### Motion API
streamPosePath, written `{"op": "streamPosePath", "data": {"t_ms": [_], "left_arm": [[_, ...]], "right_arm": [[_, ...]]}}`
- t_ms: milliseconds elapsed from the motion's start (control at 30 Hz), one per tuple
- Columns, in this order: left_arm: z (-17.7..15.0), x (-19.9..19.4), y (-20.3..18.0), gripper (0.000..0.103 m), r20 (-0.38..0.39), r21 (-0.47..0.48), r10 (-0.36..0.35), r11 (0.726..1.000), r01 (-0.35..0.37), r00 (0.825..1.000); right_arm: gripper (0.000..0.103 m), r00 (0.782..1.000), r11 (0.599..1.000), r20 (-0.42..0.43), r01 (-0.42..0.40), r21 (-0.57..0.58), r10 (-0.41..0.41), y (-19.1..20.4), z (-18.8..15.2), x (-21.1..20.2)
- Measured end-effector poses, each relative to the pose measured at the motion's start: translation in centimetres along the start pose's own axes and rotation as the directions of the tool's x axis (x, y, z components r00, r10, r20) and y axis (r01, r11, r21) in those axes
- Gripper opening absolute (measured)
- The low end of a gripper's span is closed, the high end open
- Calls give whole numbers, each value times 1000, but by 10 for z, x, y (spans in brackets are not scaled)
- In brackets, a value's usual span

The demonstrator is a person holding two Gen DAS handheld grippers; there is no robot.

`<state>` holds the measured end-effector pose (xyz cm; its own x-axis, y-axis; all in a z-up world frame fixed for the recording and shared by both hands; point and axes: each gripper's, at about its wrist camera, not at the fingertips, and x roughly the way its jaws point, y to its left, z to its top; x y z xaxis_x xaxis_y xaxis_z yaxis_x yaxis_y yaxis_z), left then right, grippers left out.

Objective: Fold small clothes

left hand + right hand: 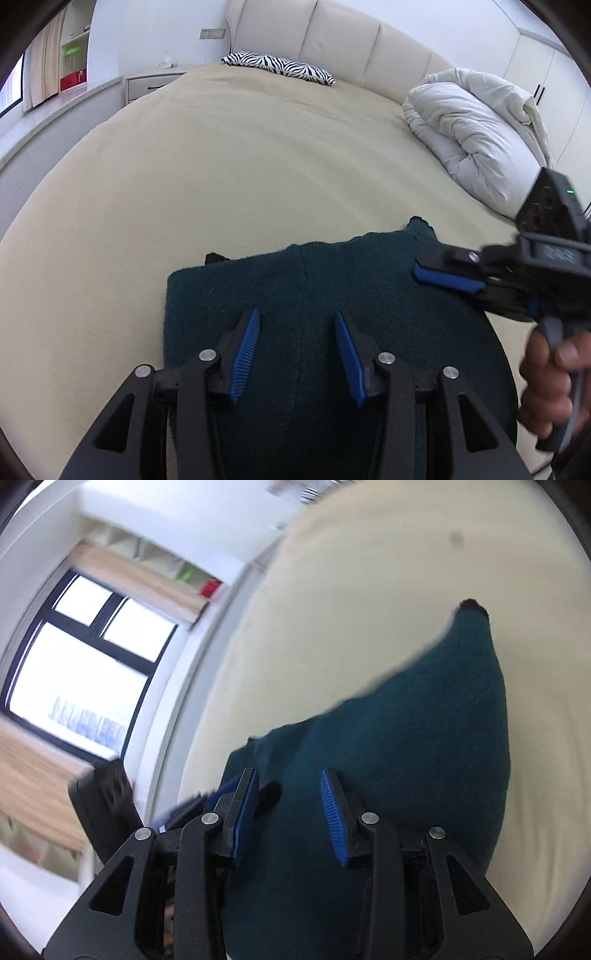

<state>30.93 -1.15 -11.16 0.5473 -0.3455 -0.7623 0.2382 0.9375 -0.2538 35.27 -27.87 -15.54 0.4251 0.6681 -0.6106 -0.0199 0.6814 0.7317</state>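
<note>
A dark teal knitted garment [314,295] lies folded into a rough rectangle on the beige bed sheet [221,177]. My left gripper [295,313] hovers over its near middle, blue pads apart, with nothing pinched between them. My right gripper [421,260] comes in from the right, held by a hand [550,380], with its tips over the garment's far right corner. In the right wrist view the right gripper [288,773] stands open above the teal garment [406,738], with only cloth showing below the gap. That view is motion-blurred.
A zebra-print pillow [277,68] lies by the padded headboard [332,37]. A bundled white duvet [469,129] sits at the bed's right side. A nightstand [151,83] and shelves stand at the left. A window [74,664] shows beyond the bed edge.
</note>
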Motion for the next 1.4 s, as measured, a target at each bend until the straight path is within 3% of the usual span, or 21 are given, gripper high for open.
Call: {"op": "streamPosePath", "data": {"t_ms": [33,133,200,233,300,400,500,567,733,800,867,967,1067,1100,1133,1167,1267,1400], "left_arm": [[0,1,0,47,-1,-1,-6,1000,6,1000],[0,3,3,47,-1,-14,-24,1000,24,1000],[-1,3,2,48,0,-12,-23,1000,23,1000],[-1,2,2,48,1,-10,-21,1000,21,1000],[-2,2,1,48,2,-4,-14,1000,14,1000],[-4,2,2,48,7,1,-8,1000,8,1000],[-5,2,1,48,9,4,-4,1000,4,1000],[-6,2,1,48,11,6,-1,1000,0,1000],[-7,2,3,48,12,5,-13,1000,13,1000],[-8,1,6,48,15,-1,-25,1000,25,1000],[-8,0,9,48,18,-12,-41,999,41,999],[-7,-7,20,48,25,-59,-105,993,106,994],[-11,-35,35,48,34,-128,-141,981,144,989],[-14,-50,41,50,49,-146,-123,981,129,991],[-17,-61,47,55,65,-164,-108,979,118,992],[-21,-72,53,58,79,-186,-107,975,120,991],[-31,-84,72,61,51,-252,-160,953,168,986],[-44,-76,87,61,-20,-313,-205,931,188,979]], "right_arm": [[21,1000,999,0,-5,37,5,-13,8,5],[23,998,992,63,4,127,-12,-49,26,3],[22,993,980,93,49,192,-68,-68,39,7],[16,993,974,110,15,225,-41,-83,39,7],[15,990,965,140,-43,260,6,-97,36,3],[22,978,980,192,44,197,-82,-80,30,-17],[23,973,989,231,-52,137,19,-52,13,-39],[26,974,992,203,-111,54,98,-26,-2,-42],[36,986,986,46,-157,-57,160,14,-43,-9],[36,991,989,34,-128,-74,131,9,-56,8],[35,981,982,69,-177,-69,181,3,-62,5],[35,970,976,102,-217,-34,219,-16,-89,-17],[36,970,980,143,-198,-17,199,-28,-101,-37],[38,971,983,160,-181,-6,180,-31,-105,-45],[52,974,990,181,-142,11,138,-36,-106,-52],[58,975,994,202,-104,26,96,-39,-108,-59],[64,967,994,243,-96,52,80,-56,-113,-88],[65,973,992,218,-94,89,73,-55,-103,-76]]}}
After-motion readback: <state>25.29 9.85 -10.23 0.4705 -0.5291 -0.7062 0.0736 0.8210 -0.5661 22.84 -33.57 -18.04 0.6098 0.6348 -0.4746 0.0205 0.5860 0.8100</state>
